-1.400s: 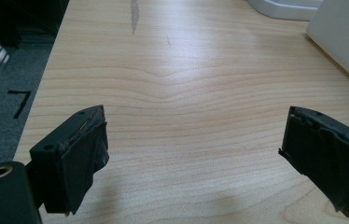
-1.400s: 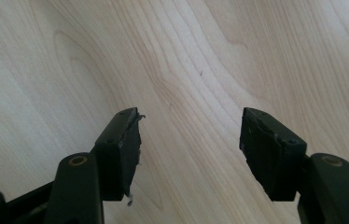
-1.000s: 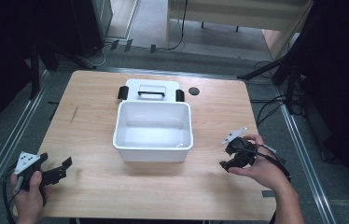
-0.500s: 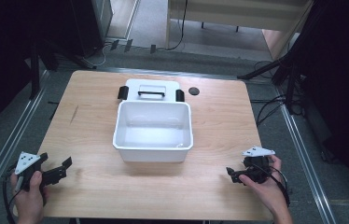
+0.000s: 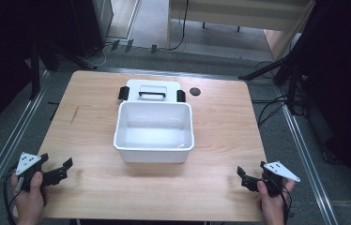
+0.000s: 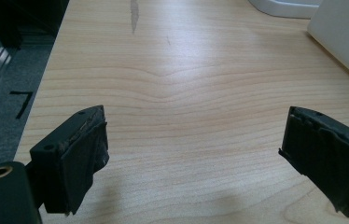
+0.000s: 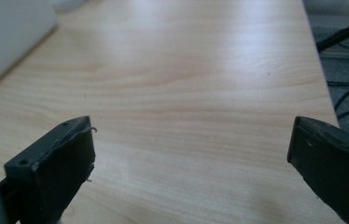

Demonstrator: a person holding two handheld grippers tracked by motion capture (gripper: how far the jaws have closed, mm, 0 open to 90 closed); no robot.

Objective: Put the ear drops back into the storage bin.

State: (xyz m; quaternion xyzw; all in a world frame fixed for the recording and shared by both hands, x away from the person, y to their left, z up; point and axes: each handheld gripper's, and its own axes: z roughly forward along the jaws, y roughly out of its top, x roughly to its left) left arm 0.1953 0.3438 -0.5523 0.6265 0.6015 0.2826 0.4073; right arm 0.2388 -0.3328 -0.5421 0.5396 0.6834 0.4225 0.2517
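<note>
A white plastic bin (image 5: 155, 151) stands open and empty in the middle of the wooden table (image 5: 223, 136). Its white lid (image 5: 151, 89), with a black handle and black side clips, lies flat just behind it. My left gripper (image 5: 63, 169) rests at the near left corner, open, with bare wood between its jaws (image 6: 193, 149). My right gripper (image 5: 243, 179) sits at the near right corner; its jaws have just been opening and stand wide with nothing between them (image 7: 191, 154). A bin wall shows at the edge of each gripper view (image 6: 345, 37) (image 7: 9, 32).
A small black round disc (image 5: 194, 91) lies on the table to the right of the lid. Metal rails run along the floor on both sides of the table. Cables and stand legs lie on the floor at the right.
My right gripper has come back from beside the bin to the near right corner and sunk toward the table, its jaws wider apart. The left gripper has stayed put.
</note>
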